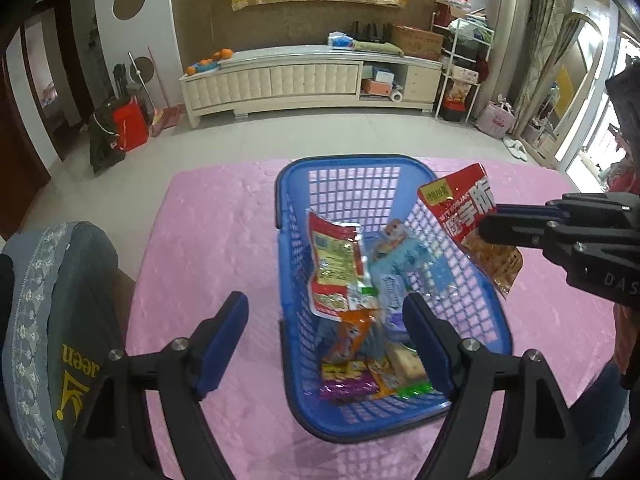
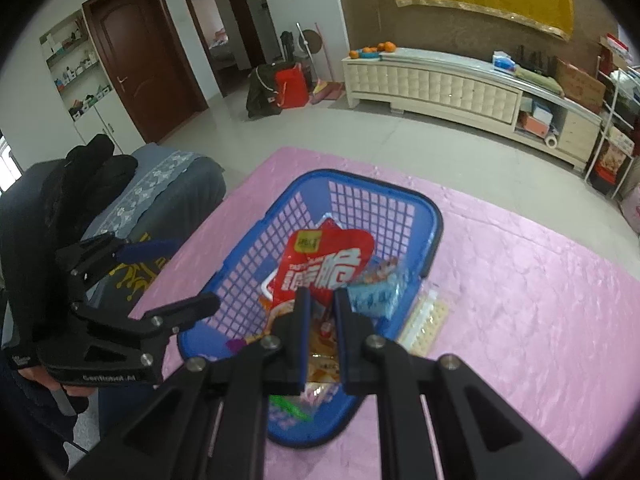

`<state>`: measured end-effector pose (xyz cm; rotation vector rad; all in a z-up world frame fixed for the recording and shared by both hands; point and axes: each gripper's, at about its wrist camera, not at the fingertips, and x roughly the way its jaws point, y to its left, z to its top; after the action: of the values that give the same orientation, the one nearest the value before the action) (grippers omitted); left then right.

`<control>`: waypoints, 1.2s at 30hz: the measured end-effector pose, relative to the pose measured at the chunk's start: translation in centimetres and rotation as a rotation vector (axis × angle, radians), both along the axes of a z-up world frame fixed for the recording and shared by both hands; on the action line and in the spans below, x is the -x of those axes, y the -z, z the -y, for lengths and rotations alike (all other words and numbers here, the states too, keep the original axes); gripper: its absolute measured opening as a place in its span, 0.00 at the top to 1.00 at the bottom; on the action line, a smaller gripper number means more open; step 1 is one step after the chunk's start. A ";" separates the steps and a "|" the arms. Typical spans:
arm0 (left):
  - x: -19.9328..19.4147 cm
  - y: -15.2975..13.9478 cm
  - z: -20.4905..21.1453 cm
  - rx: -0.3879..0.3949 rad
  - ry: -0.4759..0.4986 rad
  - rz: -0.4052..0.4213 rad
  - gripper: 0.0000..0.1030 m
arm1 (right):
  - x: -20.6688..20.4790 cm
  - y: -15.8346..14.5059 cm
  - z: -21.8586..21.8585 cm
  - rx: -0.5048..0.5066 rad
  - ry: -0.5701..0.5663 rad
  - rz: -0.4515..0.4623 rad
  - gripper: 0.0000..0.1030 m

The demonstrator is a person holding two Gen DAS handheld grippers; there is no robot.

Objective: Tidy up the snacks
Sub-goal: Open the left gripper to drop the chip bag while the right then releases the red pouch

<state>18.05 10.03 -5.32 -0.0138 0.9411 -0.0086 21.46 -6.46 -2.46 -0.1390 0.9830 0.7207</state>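
Observation:
A blue plastic basket (image 1: 352,168) stands on the pink tablecloth and holds several snack packets, among them a red and green packet (image 1: 334,264) and a light blue one (image 1: 404,264). The basket also shows in the right wrist view (image 2: 424,204). My right gripper (image 2: 320,300) is shut on a red snack bag (image 2: 328,264) and holds it above the basket's right side; the bag (image 1: 460,212) and that gripper (image 1: 490,222) also show in the left wrist view. My left gripper (image 1: 326,312) is open and empty over the basket's near left edge; in the right wrist view it (image 2: 188,272) is at the left.
The pink tablecloth (image 1: 208,240) covers the table. A grey-blue cushioned chair (image 1: 52,300) stands at the table's left. A pale packet (image 2: 428,320) lies on the cloth just right of the basket. A cream TV cabinet (image 1: 304,80) lines the far wall.

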 end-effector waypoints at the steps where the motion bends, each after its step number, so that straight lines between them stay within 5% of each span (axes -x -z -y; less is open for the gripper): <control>1: -0.2 0.2 -0.3 0.000 -0.004 -0.002 0.24 | -0.4 0.2 -0.3 0.004 -0.004 -0.003 0.86; 22: -1.2 1.9 -4.0 0.050 -0.075 -0.031 0.24 | -3.6 6.4 -3.5 0.143 0.000 -0.084 0.82; 23: -1.0 1.8 -3.9 0.051 -0.073 -0.028 0.24 | -3.5 6.4 -3.3 0.155 0.006 -0.080 0.78; 27: -0.2 1.3 -3.6 0.042 -0.069 -0.017 0.24 | -3.3 5.3 -2.3 0.139 0.022 -0.083 0.33; 36: 0.8 -0.6 -1.6 0.058 -0.026 0.012 0.24 | -3.3 2.2 1.4 0.141 0.104 -0.082 0.27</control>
<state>17.24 11.58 -4.75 -0.0800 0.9288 -0.0117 24.79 -7.84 -4.64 -0.1811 1.1116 0.5655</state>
